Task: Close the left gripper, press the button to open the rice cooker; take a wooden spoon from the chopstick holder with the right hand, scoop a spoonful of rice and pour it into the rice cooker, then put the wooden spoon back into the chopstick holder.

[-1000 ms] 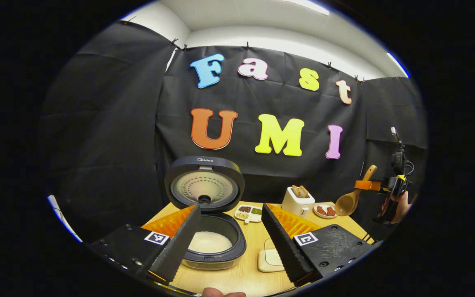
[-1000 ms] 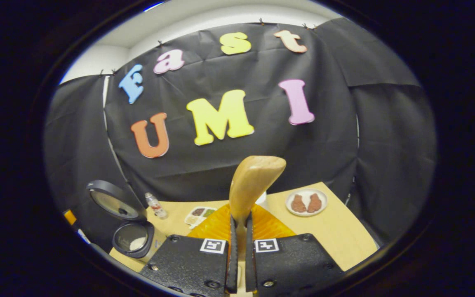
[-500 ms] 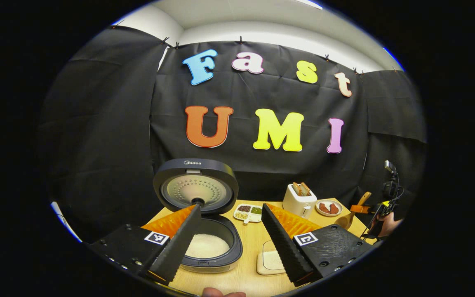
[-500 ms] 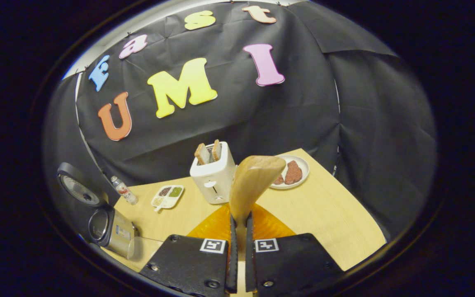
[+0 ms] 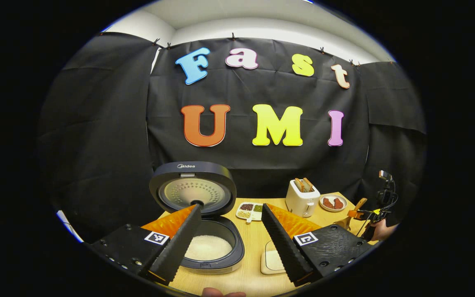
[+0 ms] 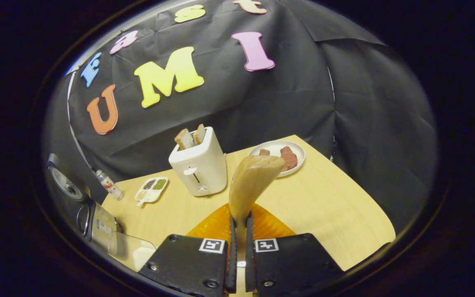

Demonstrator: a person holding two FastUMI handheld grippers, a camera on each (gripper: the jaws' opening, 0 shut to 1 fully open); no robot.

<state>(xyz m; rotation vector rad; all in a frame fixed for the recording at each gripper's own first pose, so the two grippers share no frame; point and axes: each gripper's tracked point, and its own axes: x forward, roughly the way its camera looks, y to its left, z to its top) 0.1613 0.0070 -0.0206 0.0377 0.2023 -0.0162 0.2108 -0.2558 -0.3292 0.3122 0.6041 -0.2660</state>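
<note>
In the right gripper view, the right gripper [image 6: 238, 264] at bottom centre pinches the handle of the pale wooden spoon [image 6: 250, 185] between both fingers, the spoon rising to mid-frame before the white toaster [image 6: 198, 167] and a round white plate [image 6: 278, 150]. In the left gripper view, the left gripper [image 5: 231, 243] is spread wide at the bottom, above the dark round rice cooker [image 5: 210, 247], lid [image 5: 193, 189] up, white rice [image 5: 208, 247] inside

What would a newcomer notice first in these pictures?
The dark round rice cooker stands open at the table's left, its lid upright and white rice inside. The right gripper is shut on a pale wooden spoon, before a white toaster holding bread slices.
</note>
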